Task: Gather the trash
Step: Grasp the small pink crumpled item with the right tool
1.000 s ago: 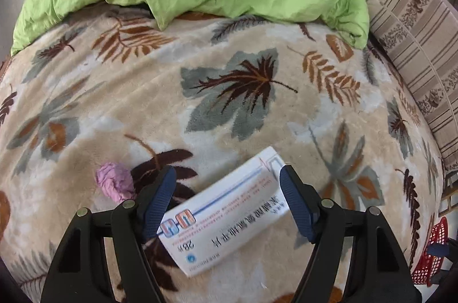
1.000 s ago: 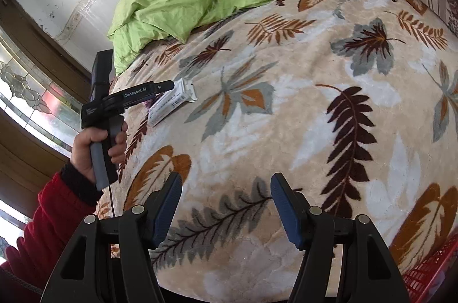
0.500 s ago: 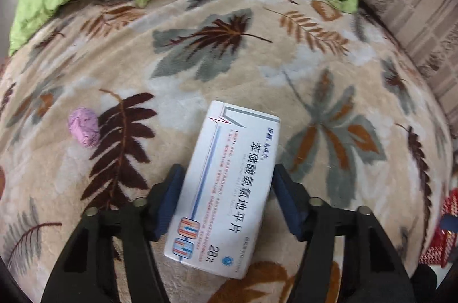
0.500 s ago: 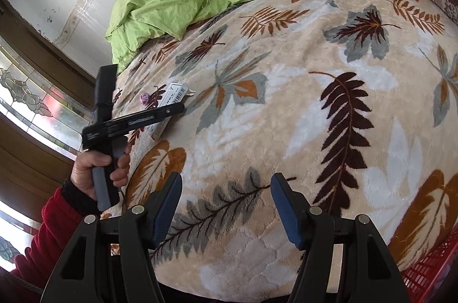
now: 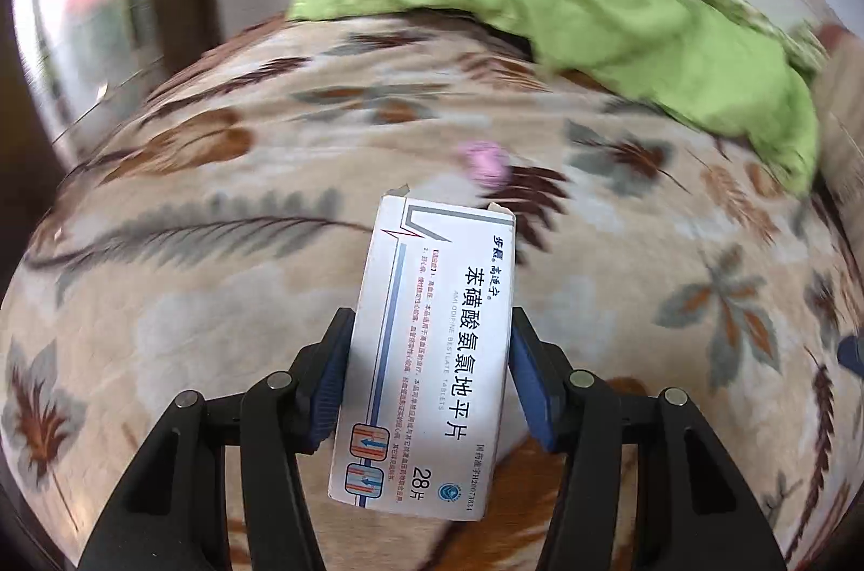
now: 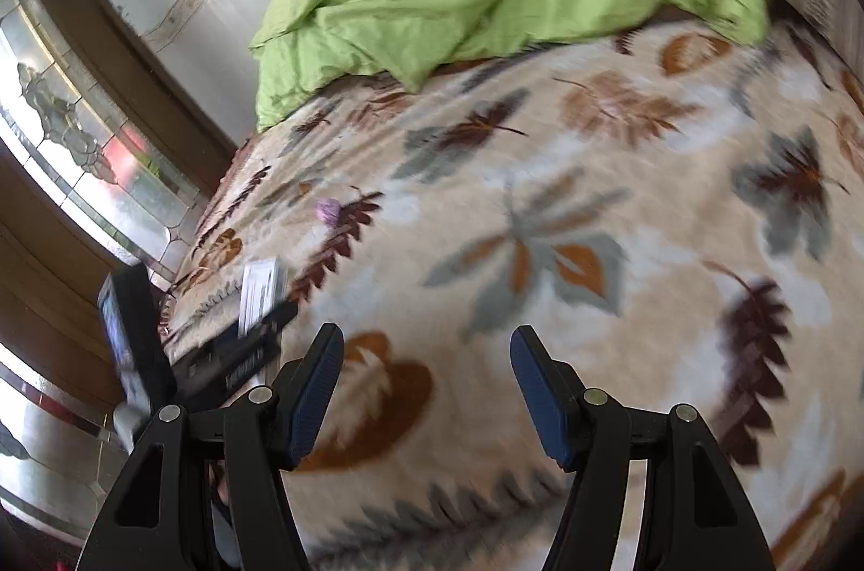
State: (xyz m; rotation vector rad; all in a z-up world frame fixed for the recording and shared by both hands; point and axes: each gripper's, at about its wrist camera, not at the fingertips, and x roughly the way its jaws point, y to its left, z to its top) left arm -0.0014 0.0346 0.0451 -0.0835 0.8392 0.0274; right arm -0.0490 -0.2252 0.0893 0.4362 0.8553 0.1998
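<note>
left gripper (image 5: 429, 371) clamps white pill box (image 5: 429, 355), long axis running near-to-far, torn flap far; pink wad (image 5: 485, 163) beyond on blanket (image 5: 216, 301). right gripper (image 6: 424, 387) fingers wide, holding nothing.

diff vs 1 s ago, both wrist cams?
The left gripper closed its fingers on the medicine box and raised it off the blanket; a second ago the fingers only straddled it. The pink wad stayed put. The right gripper stayed open and empty.
</note>
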